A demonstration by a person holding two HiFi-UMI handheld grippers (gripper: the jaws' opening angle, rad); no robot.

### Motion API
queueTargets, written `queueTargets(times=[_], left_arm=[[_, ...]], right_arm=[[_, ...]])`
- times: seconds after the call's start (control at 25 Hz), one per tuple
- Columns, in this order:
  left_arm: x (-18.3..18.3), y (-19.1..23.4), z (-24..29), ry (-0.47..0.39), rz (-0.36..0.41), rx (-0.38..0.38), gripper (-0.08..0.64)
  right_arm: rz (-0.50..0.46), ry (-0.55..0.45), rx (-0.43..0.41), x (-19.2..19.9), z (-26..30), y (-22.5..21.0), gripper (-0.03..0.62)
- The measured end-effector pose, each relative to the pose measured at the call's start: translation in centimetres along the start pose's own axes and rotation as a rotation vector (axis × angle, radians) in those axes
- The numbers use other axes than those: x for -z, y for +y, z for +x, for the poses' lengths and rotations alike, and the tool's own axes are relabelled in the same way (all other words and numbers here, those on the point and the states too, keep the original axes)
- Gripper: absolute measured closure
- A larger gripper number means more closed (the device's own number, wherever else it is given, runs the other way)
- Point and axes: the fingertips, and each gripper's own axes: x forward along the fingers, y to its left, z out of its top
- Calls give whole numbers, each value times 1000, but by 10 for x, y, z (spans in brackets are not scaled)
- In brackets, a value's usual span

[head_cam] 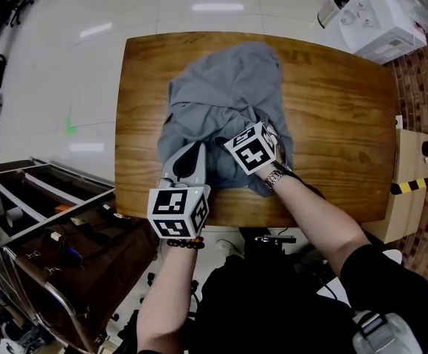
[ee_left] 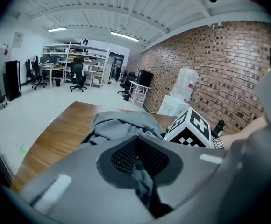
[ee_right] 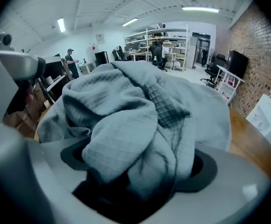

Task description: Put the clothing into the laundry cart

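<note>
The grey garment [head_cam: 229, 87] lies heaped in the middle of the wooden tabletop [head_cam: 332, 102], its bulk running from the far edge down to the near edge, where both tools work on it. The laundry cart [head_cam: 88, 271] stands open on the floor off the near left corner of the table, well below the tabletop.

The left gripper [head_cam: 188, 161] sits at the near edge. In its own view the jaws are closed together, with a thin fold of cloth [ee_left: 142, 181] pinched between the pads. The right gripper [head_cam: 267, 133] is buried in the heap just beside it. There the jaws stand wide, yet a thick wad of the waffle-textured cloth [ee_right: 135, 106] fills the whole gap and bears on both pads, so I judge it a clamp on a bundle and not an empty claw.

This cloth should be light, limp and not at all fragile. It will not hold a shape, so whatever is not clamped will sag and trail. A thin pinch like the left one may slide out under the garment's own weight. A deep bite into gathered folds is the safer hold. Taking it at two spots well apart across the heap, near its middle mass and not by a loose hem, should keep the ends from catching on the near edge or the cart's rim.
</note>
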Motion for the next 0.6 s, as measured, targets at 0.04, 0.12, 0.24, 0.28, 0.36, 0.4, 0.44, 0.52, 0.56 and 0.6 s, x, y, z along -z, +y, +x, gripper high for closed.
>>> queueTargets(times=[0.04,0.12,0.24,0.28,0.36,0.4,0.44,0.52,0.56,0.6], left_arm=[[0,1,-1,1,-1,-3,557],[0,0,-2,1,-1,-6,557],[0,-2,-6,-2,2,-8,557],[0,-3,-8,-4,3,-8,557],[1,-3,-12,-8,4,-11,557],[1,-2,-15,-11,4,-13,557],[0,-1,-18,-14,3,-16,557],[-2,0,-24,-23,4,-23,557],[-3,0,-27,-28,5,-26,557],[-4,1,-30,-32,5,-29,557]], right_arm=[[1,0,0,0,-1,0,100],[-2,-3,-1,0,-3,1,167],[-2,-16,-11,1,-8,4,303],[4,-20,-21,2,-9,7,345],[19,-28,-40,4,-12,12,399],[22,-34,-43,4,-14,13,414],[21,-43,-41,3,-17,13,428],[11,-77,-26,-3,-25,14,447],[4,-99,-20,-7,-30,15,451],[-2,-124,-15,-13,-35,16,454]])
